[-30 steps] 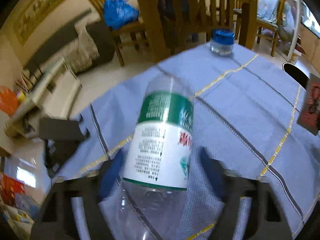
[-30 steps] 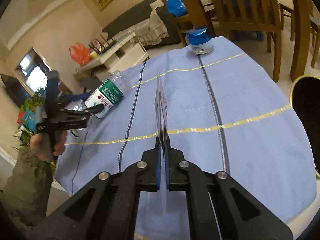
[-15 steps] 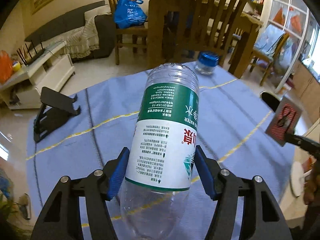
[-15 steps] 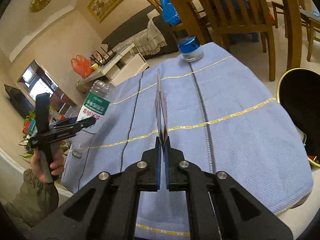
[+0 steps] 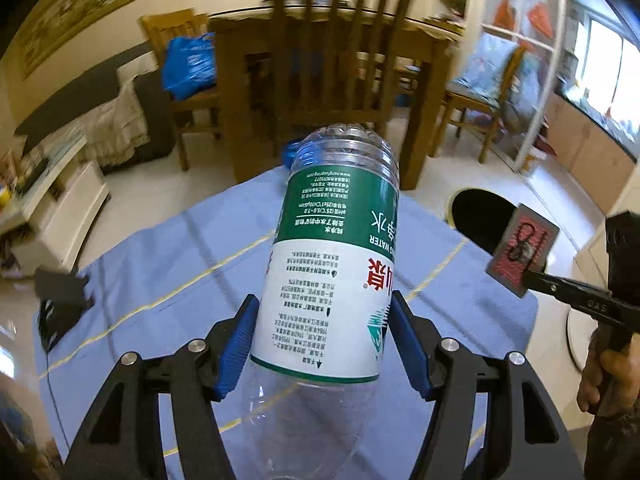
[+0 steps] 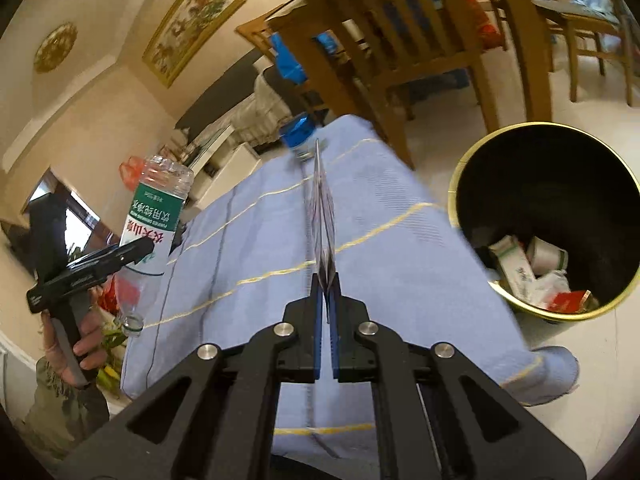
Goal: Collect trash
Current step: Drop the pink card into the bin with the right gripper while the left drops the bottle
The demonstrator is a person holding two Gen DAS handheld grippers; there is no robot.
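Observation:
My left gripper [image 5: 322, 316] is shut on an empty clear plastic bottle [image 5: 336, 264] with a green and white label, held in the air above the blue tablecloth; the bottle also shows in the right wrist view [image 6: 154, 220]. My right gripper [image 6: 325, 280] is shut on a thin red card [image 6: 320, 216], seen edge-on; the card's red face shows in the left wrist view [image 5: 522, 254]. A black trash bin with a gold rim [image 6: 600, 312] stands on the floor to the right of the table, with packets and wrappers inside.
A blue-lidded jar [image 6: 298, 134] stands at the table's far edge. A black phone stand [image 5: 60, 304] sits at the table's left. Wooden chairs [image 5: 340, 60] and a dining table stand beyond. The tablecloth [image 6: 400, 248] hangs over the table's right edge beside the bin.
My left gripper has lifted the bottle higher and turned right toward the bin. My right gripper with the card has swung right, bringing the bin fully into view.

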